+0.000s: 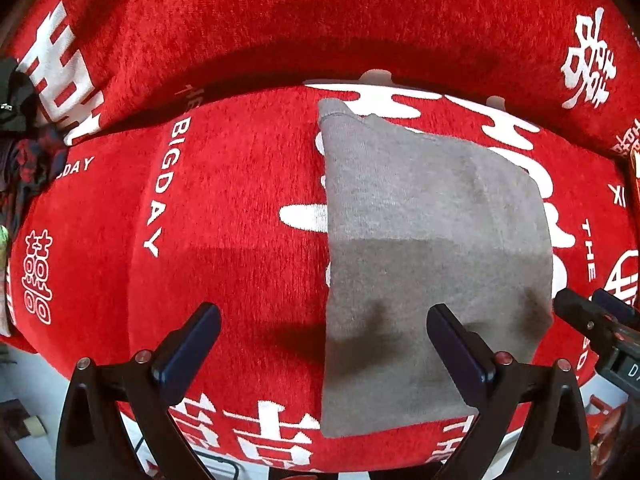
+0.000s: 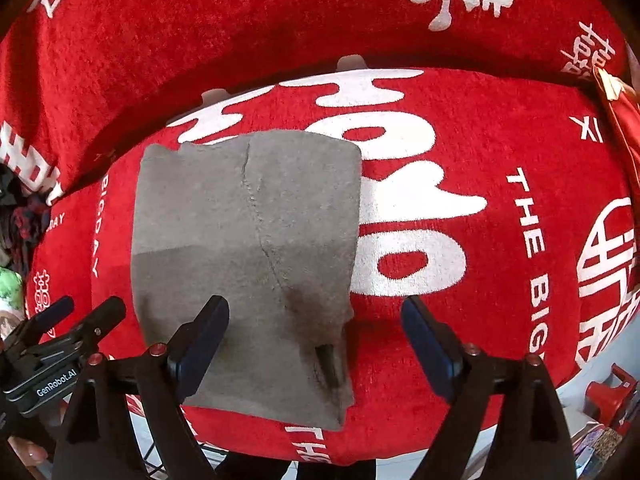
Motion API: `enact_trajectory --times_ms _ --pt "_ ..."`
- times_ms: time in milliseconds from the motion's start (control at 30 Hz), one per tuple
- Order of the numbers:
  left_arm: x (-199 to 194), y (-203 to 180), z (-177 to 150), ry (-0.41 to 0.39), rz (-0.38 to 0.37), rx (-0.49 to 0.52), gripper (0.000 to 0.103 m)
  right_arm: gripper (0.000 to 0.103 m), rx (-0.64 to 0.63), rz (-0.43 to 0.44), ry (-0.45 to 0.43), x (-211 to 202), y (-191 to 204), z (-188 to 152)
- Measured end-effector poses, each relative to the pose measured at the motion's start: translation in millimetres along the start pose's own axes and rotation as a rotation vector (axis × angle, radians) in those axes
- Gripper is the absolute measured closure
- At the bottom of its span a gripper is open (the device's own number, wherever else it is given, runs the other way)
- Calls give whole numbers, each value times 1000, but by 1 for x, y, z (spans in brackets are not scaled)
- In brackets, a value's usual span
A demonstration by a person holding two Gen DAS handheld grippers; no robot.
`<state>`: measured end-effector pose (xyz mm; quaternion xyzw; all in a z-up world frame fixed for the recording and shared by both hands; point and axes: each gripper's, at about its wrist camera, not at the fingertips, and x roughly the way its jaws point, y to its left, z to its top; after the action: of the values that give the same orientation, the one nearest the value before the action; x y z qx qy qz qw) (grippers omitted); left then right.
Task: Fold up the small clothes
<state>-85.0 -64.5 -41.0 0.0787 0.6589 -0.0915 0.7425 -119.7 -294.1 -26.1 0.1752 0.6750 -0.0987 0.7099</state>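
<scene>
A red plush cover printed with white characters and the words "THE BIG DAY" drapes the sofa seat and rises up its backrest at the far side. A grey folded garment lies flat on the seat, right of centre in the left wrist view, its near edge close to the seat's front edge. A dark heap of clothes sits at the far left end.

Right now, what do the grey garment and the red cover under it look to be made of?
Grey garment: soft matte knit, probably cotton jersey, with a stitched seam showing. Red cover: fuzzy, chenille-like woven pile with white lettering; fibre unclear.
</scene>
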Motion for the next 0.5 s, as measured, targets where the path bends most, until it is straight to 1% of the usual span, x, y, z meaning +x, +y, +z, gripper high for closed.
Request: enact_trajectory --times_ms 200,500 --pt "1 -5 0 7 -1 4 0 13 -21 -39 6 2 4 -2" --pt "3 -11 -2 17 18 24 0 13 -28 -86 21 6 2 -2"
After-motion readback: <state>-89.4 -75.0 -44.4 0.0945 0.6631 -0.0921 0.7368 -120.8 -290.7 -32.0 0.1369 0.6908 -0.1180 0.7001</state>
